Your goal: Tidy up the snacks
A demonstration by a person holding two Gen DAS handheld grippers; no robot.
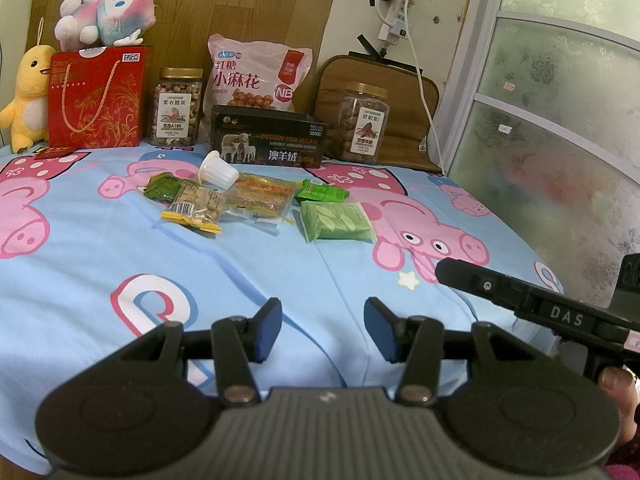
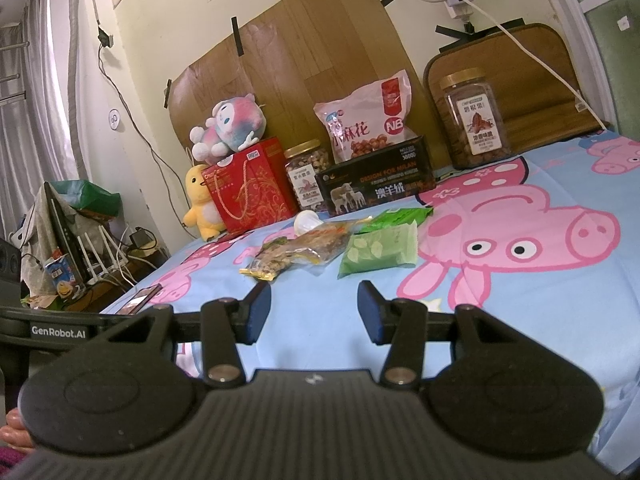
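My left gripper [image 1: 323, 328] hangs low over the cartoon-pig bedsheet [image 1: 100, 248], jaws spread wide, nothing between the blue pads [image 1: 267, 332]. My right gripper [image 2: 312, 311] does likewise: wide, empty, above the same sheet. In the left view, the right unit's black body juts in at 3 o'clock.

Loose snacks lie in a cluster at 12 o'clock from the left gripper, well apart from it. A pale green packet [image 1: 336, 221] sits on the right of the group, with a smaller bright green packet [image 1: 321, 192] just behind it. At 11 o'clock: a clear cracker bag with yellow edge [image 1: 195, 210], overlapping a long clear bar pack [image 1: 262, 196] and a dark green sachet [image 1: 162, 187]. A white jelly cup [image 1: 216, 171] lies tipped on the pile's far edge.

Beyond, along the wall: a black box with sheep [image 1: 267, 136], a pink bag [image 1: 256, 76] standing behind it, a nut jar [image 1: 175, 107] to its left, another jar [image 1: 363, 122] at 1 o'clock. A red gift bag [image 1: 96, 98] stands at 10 o'clock with a plush toy [image 1: 106, 14] on top and a yellow plush duck [image 1: 28, 96] beside it. A phone [image 2: 139, 299] lies at the sheet's edge, 9 o'clock of the right gripper.
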